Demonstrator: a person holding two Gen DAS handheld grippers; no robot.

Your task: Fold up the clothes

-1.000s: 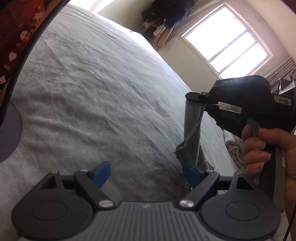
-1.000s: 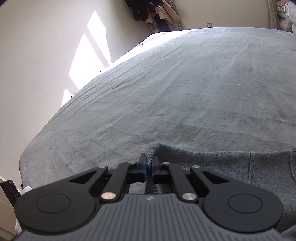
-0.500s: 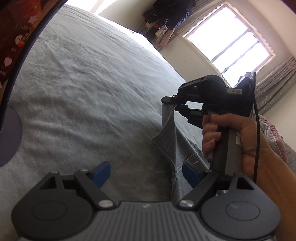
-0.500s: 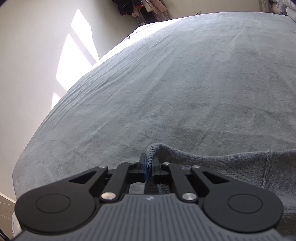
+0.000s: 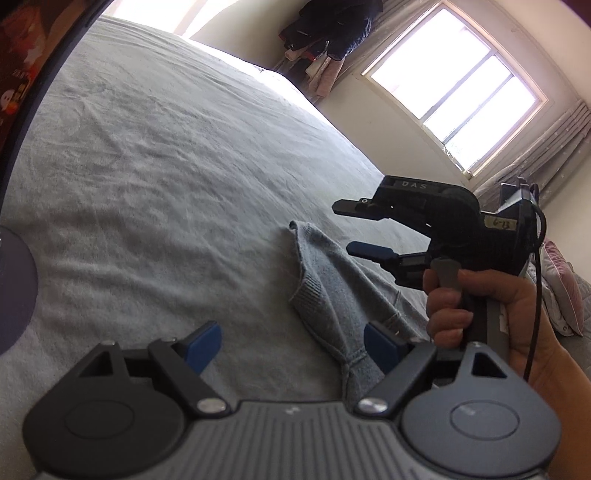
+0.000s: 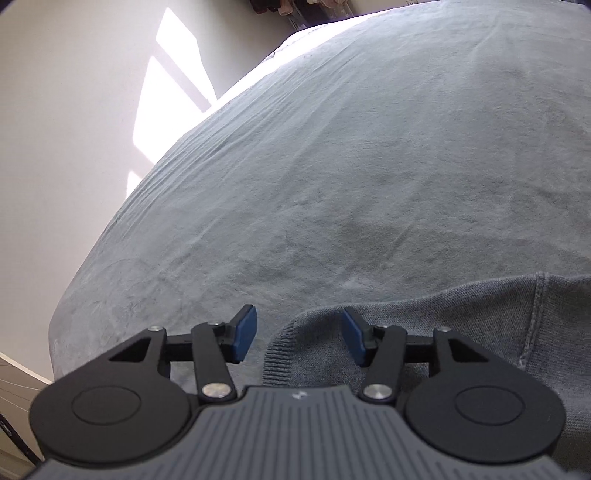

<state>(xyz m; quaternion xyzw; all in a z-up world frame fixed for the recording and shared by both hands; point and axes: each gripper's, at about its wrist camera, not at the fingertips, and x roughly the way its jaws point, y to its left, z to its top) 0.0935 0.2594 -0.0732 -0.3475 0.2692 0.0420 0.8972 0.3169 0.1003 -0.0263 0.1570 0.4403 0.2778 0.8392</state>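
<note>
A grey knit garment (image 5: 332, 280) lies on the grey bed cover (image 5: 166, 166), its ribbed corner crumpled and peaked. A hand (image 5: 480, 306) holds my right gripper (image 5: 347, 227) just above and to the right of that corner. The jaws are opening and the pads are clear of the cloth. In the right wrist view the ribbed hem (image 6: 306, 350) lies low between the blue pads of the right gripper (image 6: 299, 334), touching neither. My left gripper (image 5: 291, 343) stands open and wide, with the garment's near end running past its right pad (image 5: 380, 347).
The bed cover (image 6: 369, 166) stretches far ahead; its left edge drops off beside a pale wall (image 6: 74, 147). A bright window (image 5: 454, 85) and hanging clothes (image 5: 332, 33) stand beyond the bed. A pink pillow (image 5: 565, 291) lies at the right.
The right gripper came down with the garment's corner pinched, then its jaws parted and let go. The corner now rests on the bed. The left gripper kept still and open.
</note>
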